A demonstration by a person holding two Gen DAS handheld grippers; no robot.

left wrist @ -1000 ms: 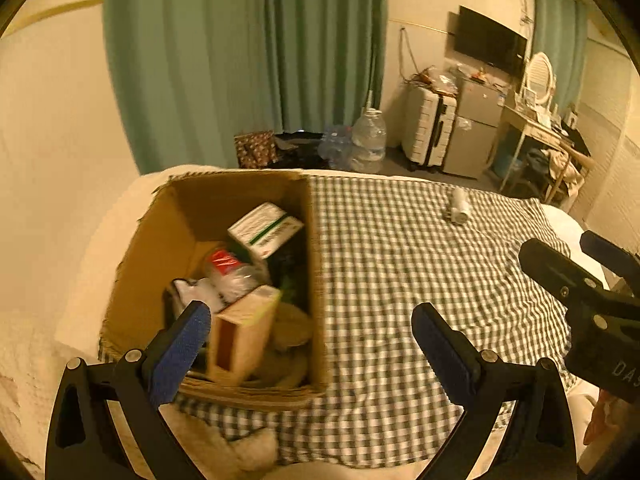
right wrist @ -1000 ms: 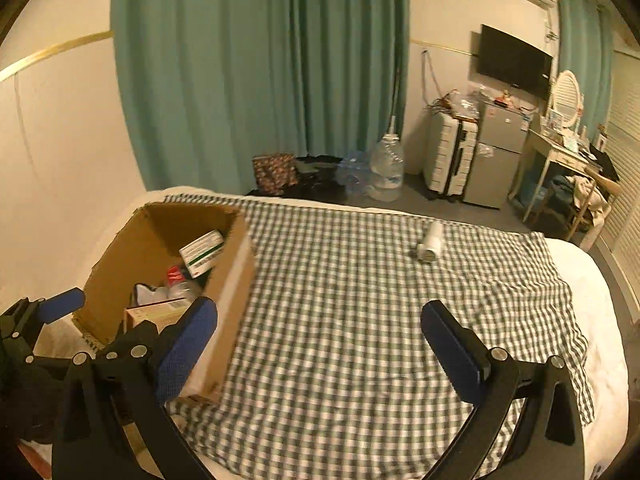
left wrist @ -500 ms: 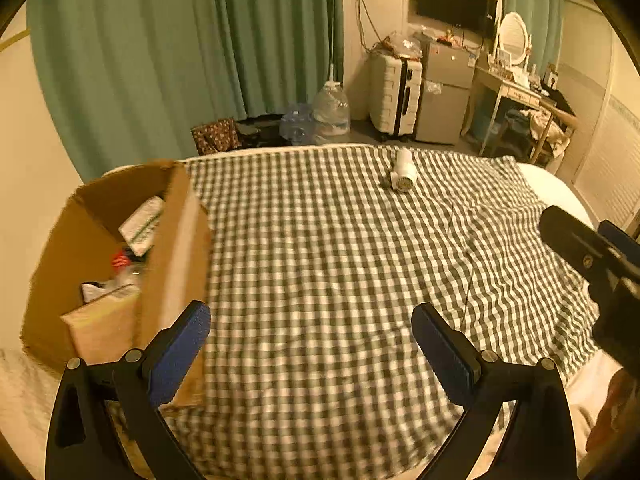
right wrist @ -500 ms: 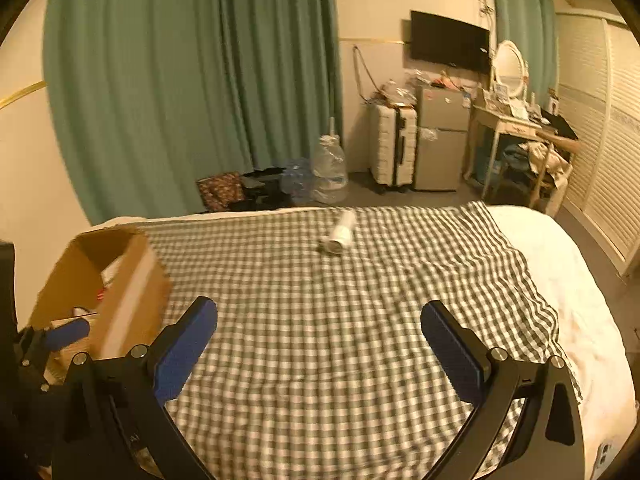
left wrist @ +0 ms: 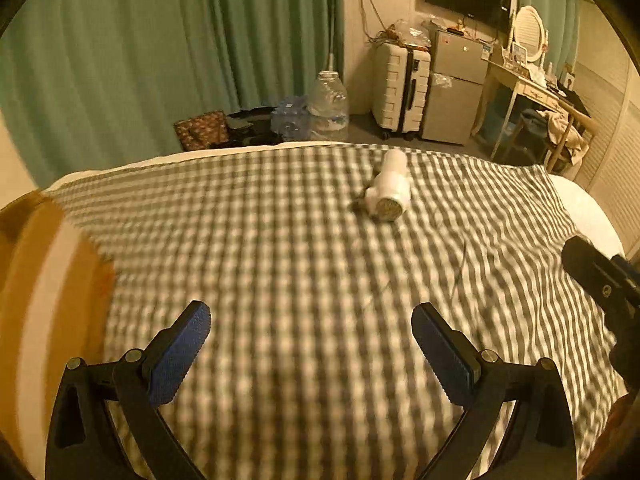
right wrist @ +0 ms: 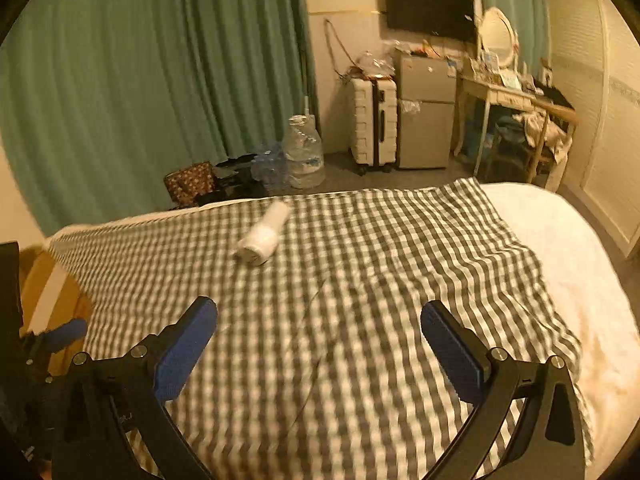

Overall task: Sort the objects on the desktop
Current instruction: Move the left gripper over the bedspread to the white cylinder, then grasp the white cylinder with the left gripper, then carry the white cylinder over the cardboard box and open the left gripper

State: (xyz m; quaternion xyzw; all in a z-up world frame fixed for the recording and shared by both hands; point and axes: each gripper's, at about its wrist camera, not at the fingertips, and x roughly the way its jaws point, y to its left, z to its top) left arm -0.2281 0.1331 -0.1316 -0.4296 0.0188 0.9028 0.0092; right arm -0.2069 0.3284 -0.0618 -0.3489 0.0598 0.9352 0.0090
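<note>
A white cylindrical roll (left wrist: 389,187) (right wrist: 264,233) lies on its side toward the far edge of the checked cloth (left wrist: 304,248) (right wrist: 360,264). A cardboard box (left wrist: 44,280) (right wrist: 48,300) stands at the left edge of both views, blurred, its contents hidden. My left gripper (left wrist: 311,336) is open with nothing between its blue pads, well short of the roll. My right gripper (right wrist: 319,334) is also open and empty, with the roll ahead and to its left. Part of the right gripper shows at the right edge of the left wrist view.
The cloth covers a white bed (right wrist: 580,248) that stays bare on the right. Beyond the far edge are green curtains (left wrist: 168,52), a large water bottle (left wrist: 329,106), a patterned bag (left wrist: 202,130), a white suitcase (left wrist: 400,92), a small fridge (left wrist: 454,92) and a dressing table (left wrist: 532,92).
Both views have swung to the right, away from the box, which slid to the left edge. The white roll now sits nearer the middle and looks closer. Both grippers stayed open.
</note>
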